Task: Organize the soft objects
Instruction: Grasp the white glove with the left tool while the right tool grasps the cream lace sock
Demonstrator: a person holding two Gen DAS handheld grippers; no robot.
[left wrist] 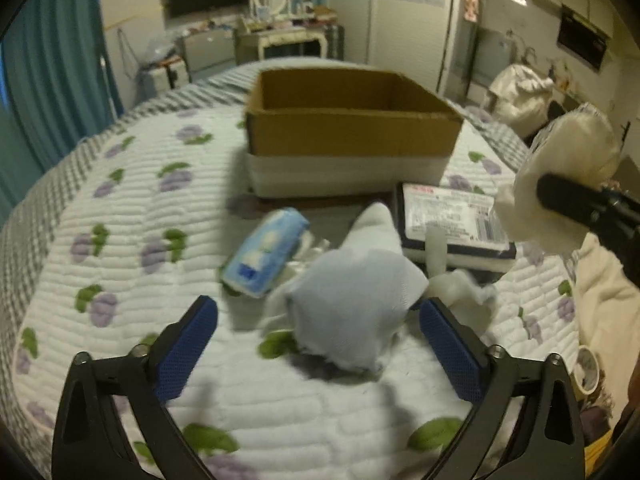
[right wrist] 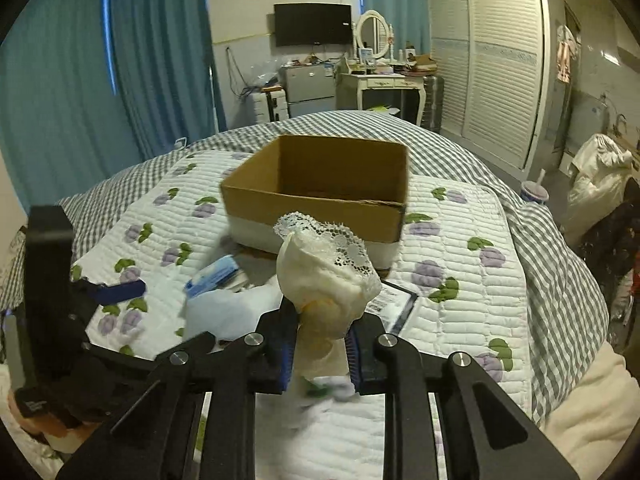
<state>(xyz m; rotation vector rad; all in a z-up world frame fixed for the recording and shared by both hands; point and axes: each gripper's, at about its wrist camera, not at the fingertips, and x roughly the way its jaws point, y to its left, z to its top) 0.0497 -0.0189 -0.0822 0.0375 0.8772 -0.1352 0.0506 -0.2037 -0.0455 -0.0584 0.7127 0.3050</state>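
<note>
My left gripper (left wrist: 318, 316) is open low over the bed, its blue pads on either side of a pale blue cloth (left wrist: 352, 300) lying on the quilt. My right gripper (right wrist: 320, 340) is shut on a cream cloth with a lace edge (right wrist: 326, 276) and holds it above the bed; that cloth also shows at the right of the left wrist view (left wrist: 560, 176). An open cardboard box (left wrist: 348, 120) stands beyond, also seen in the right wrist view (right wrist: 320, 188); it looks empty. The left gripper shows at the left of the right wrist view (right wrist: 116, 290).
A blue tissue pack (left wrist: 266, 256), a dark flat package with a white label (left wrist: 452, 216) and white cloth pieces (left wrist: 460, 284) lie before the box. A cream blanket (left wrist: 608, 300) and a cup (left wrist: 586, 368) sit at the right edge of the floral quilt (left wrist: 120, 240).
</note>
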